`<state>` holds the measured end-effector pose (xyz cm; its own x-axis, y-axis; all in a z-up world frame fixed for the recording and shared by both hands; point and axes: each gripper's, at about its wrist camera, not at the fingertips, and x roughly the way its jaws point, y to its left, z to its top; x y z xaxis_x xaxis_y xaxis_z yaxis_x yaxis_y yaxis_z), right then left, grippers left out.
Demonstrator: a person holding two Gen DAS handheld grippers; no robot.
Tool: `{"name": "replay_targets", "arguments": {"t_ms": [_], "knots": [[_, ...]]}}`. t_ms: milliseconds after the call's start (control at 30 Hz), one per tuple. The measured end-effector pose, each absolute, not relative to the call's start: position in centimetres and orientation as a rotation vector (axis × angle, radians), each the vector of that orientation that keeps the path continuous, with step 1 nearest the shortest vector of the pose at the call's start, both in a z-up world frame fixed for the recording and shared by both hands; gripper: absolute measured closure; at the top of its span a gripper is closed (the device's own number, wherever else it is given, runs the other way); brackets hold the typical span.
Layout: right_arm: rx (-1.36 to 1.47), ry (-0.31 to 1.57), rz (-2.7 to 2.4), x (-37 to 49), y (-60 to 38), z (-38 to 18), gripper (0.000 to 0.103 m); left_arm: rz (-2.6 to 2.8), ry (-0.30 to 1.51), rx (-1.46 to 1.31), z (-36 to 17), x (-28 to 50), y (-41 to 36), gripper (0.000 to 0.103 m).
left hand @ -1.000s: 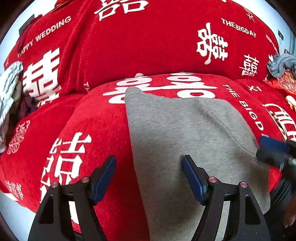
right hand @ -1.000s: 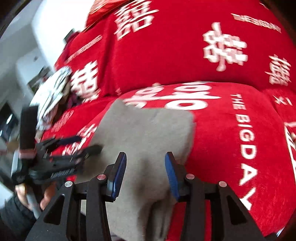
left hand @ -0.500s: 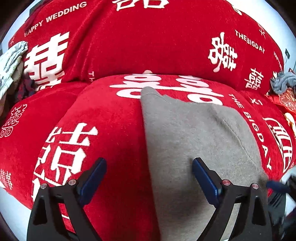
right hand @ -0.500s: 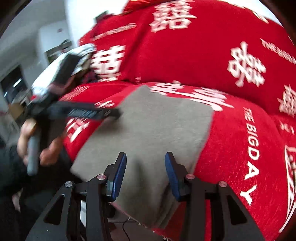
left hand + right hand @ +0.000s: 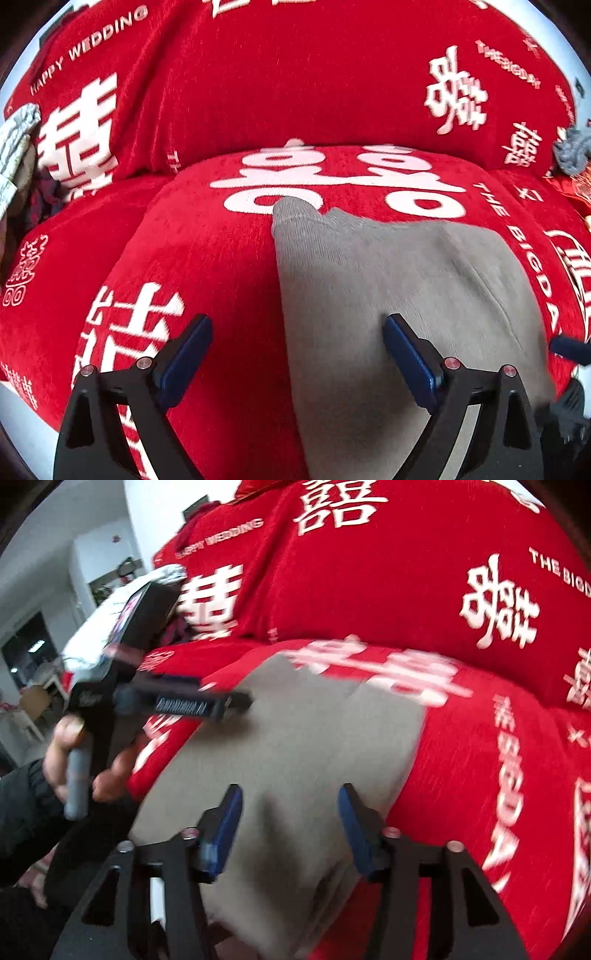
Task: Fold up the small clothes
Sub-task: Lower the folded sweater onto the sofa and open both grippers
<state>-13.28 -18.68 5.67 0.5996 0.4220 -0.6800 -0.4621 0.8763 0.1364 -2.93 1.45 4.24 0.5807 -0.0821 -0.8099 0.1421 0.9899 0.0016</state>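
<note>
grey garment (image 5: 388,302): folded, flat on red cushion (image 5: 207,258), near edge overhanging. left gripper (image 5: 297,350): wide, empty, astride garment's left edge. right gripper (image 5: 288,825): jaws just opening, empty. risk: overhang slips off; fold springs open.

Bare red velvet sofa seat (image 5: 207,258) lies open left of the flat grey knit garment (image 5: 388,295), while the printed red backrest (image 5: 295,81) walls off the far side and a crumpled grey-white cloth pile (image 5: 16,147) crowds the left corner.
</note>
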Motion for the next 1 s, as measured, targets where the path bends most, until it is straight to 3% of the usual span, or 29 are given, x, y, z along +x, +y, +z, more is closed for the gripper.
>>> {"name": "replay_targets", "arguments": {"t_ms": [233,433,733,1000], "knots": [[0.046,0.946,0.419,-4.1,-18.9,3.1,0.042,-0.123,1.005,0.118,2.2,0.0,0.3,0.008],[0.07,0.948,0.405,-2.2,-19.1,2.3,0.04,-0.13,1.018,0.087,1.9,0.7,0.4,0.008],[-0.031,0.81,0.436,-9.4,-16.9,5.7,0.04,-0.147,0.921,0.078,4.5,-5.2,1.0,0.008],[-0.094,0.816,0.428,-13.2,-15.8,2.9,0.04,-0.122,0.905,0.103,3.8,-9.3,1.0,0.008]]}}
